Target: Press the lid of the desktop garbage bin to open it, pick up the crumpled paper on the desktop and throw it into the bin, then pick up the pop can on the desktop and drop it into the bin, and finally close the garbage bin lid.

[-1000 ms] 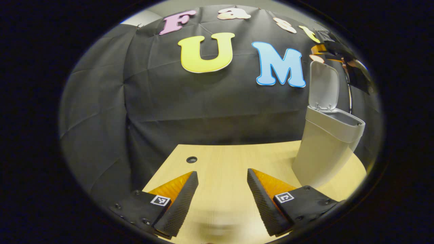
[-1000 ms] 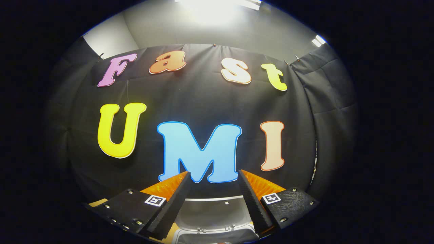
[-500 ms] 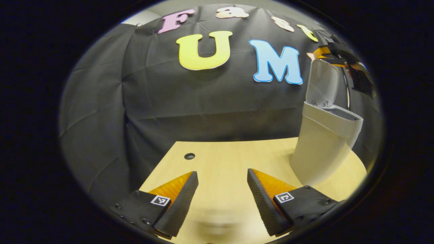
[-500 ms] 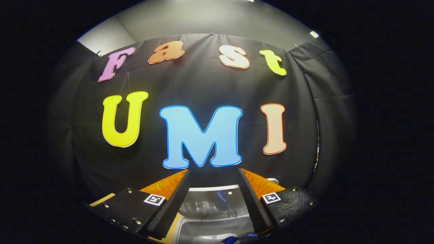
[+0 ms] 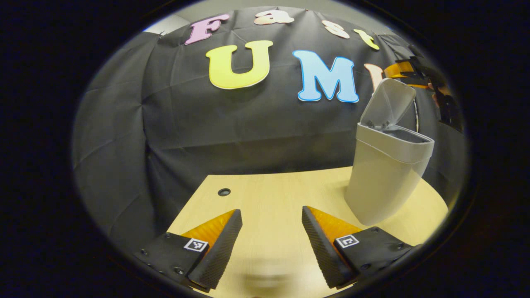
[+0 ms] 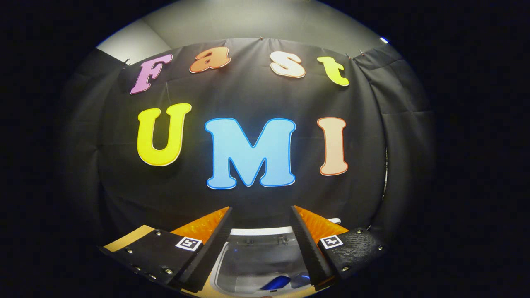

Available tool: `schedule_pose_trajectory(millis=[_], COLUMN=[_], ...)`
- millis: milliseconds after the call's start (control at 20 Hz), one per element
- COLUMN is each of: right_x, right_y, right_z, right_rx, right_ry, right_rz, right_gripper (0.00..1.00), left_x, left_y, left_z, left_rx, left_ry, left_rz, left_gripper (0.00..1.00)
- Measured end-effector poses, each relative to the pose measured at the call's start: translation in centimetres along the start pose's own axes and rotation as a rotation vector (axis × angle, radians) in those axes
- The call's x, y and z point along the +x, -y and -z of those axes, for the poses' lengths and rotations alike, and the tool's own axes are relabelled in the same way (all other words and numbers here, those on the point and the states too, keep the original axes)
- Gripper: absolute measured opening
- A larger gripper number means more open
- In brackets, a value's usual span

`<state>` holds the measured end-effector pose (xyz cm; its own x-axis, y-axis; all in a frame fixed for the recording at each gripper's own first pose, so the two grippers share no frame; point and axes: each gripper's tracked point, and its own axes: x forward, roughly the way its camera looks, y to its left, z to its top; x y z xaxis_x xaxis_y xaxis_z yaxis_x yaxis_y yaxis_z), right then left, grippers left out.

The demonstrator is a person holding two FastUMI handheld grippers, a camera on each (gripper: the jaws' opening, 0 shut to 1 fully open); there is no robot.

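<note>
Black cloth backs a pale wood desk (image 5: 269, 194), which takes the lower middle of the left gripper view. At right of that frame the bin (image 5: 385, 174) stands on the desk, its lid (image 5: 389, 103) tilted partway over the mouth – neither upright nor shut. Upper right, above the lid, we see the right gripper (image 5: 414, 72) with part of a hand; whether it touches the lid we cannot tell.

Left gripper (image 5: 271, 223) at bottom centre: jaws wide apart, nothing between them, low over bare desk.

In the right gripper view the right gripper's jaws, bottom centre, are also spread and empty, looking down into the bin's mouth. Inside we see something blue (image 6: 276, 283) – probably the can, though too little shows to be sure. Paper we cannot make out.

We judge: lid opened, can likely dropped, paper presumably in too – no trash on the visible desk. Left to do: close the lid fully.
</note>
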<state>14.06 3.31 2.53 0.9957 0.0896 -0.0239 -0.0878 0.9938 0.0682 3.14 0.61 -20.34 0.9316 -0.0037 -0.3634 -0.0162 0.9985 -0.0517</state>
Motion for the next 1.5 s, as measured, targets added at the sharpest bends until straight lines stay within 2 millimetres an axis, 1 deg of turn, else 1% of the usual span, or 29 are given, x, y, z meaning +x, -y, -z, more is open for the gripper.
schedule_pose_trajectory(millis=[50, 100, 150, 300, 350, 400, 450, 500, 550, 600, 650, 700, 750, 800, 850, 900, 950, 1000, 1200, 1250, 1300, 1350, 1450, 1500], right_x=[-0.3, -0.5, -0.6, -1.1, -1.6, -2.2, -2.6, -2.7, -2.7, -2.8, -2.4, -2.4, -2.5, -2.5, -2.6, -2.6, -2.6, -2.6, -2.8, -2.8, -2.8, -2.8, -2.9, -3.2], right_y=[0.0, 0.0, 0.0, 0.0, 0.1, 0.1, 0.1, -0.1, -0.1, 0.0, 0.0, -0.2, -0.2, -0.2, -0.2, -0.2, -0.2, -0.2, -0.2, -0.2, -0.3, -0.3, -0.2, -0.3], right_z=[0.6, 1.4, 2.8, 10.1, 11.6, 12.6, 13.0, 12.4, 12.6, 13.1, 13.4, 13.0, 13.1, 13.1, 13.2, 13.1, 13.2, 13.2, 13.4, 13.4, 13.5, 13.5, 13.5, 13.6], right_rx=[0.002, 0.002, -0.003, -0.023, -0.014, -0.010, -0.019, -0.036, -0.045, -0.046, -0.032, -0.023, -0.028, -0.040, -0.047, -0.042, -0.036, -0.031, -0.026, -0.019, -0.018, -0.020, -0.020, -0.019], right_ry=[-0.011, -0.032, -0.075, -0.323, -0.357, -0.369, -0.371, -0.322, -0.324, -0.316, -0.314, -0.296, -0.294, -0.281, -0.274, -0.271, -0.266, -0.260, -0.211, -0.200, -0.192, -0.188, -0.171, -0.166], right_rz=[-0.001, -0.004, -0.010, -0.037, -0.037, -0.040, -0.040, -0.038, -0.037, -0.036, -0.035, -0.034, -0.035, -0.035, -0.028, -0.022, -0.020, -0.021, -0.014, -0.005, 0.003, 0.011, 0.028, 0.033], right_gripper=[0.89, 0.88, 0.88, 0.89, 0.89, 0.92, 0.91, 0.91, 0.92, 0.91, 0.92, 0.91, 0.91, 0.91, 0.92, 0.93, 0.93, 0.93, 0.94, 0.94, 0.94, 0.94, 0.94, 0.94], left_x=[-0.2, -0.3, -0.5, -1.1, -1.3, -1.5, -1.7, -1.8, -2.0, -2.0, -2.1, -2.4, -2.5, -2.5, -2.5, -2.6, -2.6, -2.7, -2.6, -2.6, -2.6, -2.6, -2.6, -2.6], left_y=[0.1, 0.2, 0.2, 0.2, 0.2, 0.2, 0.2, 0.2, 0.1, 0.1, 0.1, 0.2, 0.3, 0.5, 0.6, 0.7, 0.8, 0.8, 1.0, 1.1, 1.1, 1.1, 1.2, 1.1], left_z=[-0.2, -0.2, -0.4, -0.6, -0.7, -0.8, -0.7, -0.7, -0.6, -0.5, -0.5, -0.4, -0.3, -0.2, -0.1, 0.0, 0.1, 0.2, 0.5, 0.5, 0.7, 0.8, 0.8, 0.7], left_rx=[0.002, 0.007, 0.012, 0.016, 0.017, 0.019, 0.022, 0.024, 0.026, 0.027, 0.027, 0.027, 0.027, 0.028, 0.031, 0.031, 0.029, 0.029, 0.034, 0.036, 0.038, 0.039, 0.040, 0.040], left_ry=[0.004, 0.007, 0.011, 0.022, 0.024, 0.026, 0.027, 0.025, 0.024, 0.022, 0.021, 0.019, 0.018, 0.016, 0.013, 0.012, 0.010, 0.009, 0.004, 0.003, 0.002, 0.002, 0.001, 0.002], left_rz=[0.002, 0.003, 0.000, -0.003, -0.005, -0.007, -0.010, -0.011, -0.013, -0.016, -0.017, -0.017, -0.015, -0.015, -0.014, -0.014, -0.012, -0.012, -0.012, -0.012, -0.012, -0.012, -0.010, -0.009], left_gripper=[1.00, 1.00, 1.00, 1.00, 1.00, 1.00, 1.00, 1.00, 1.00, 1.00, 1.00, 1.00, 1.00, 0.96, 0.96, 1.00, 1.00, 0.96, 0.96, 1.00, 1.00, 0.96, 0.96, 1.00])
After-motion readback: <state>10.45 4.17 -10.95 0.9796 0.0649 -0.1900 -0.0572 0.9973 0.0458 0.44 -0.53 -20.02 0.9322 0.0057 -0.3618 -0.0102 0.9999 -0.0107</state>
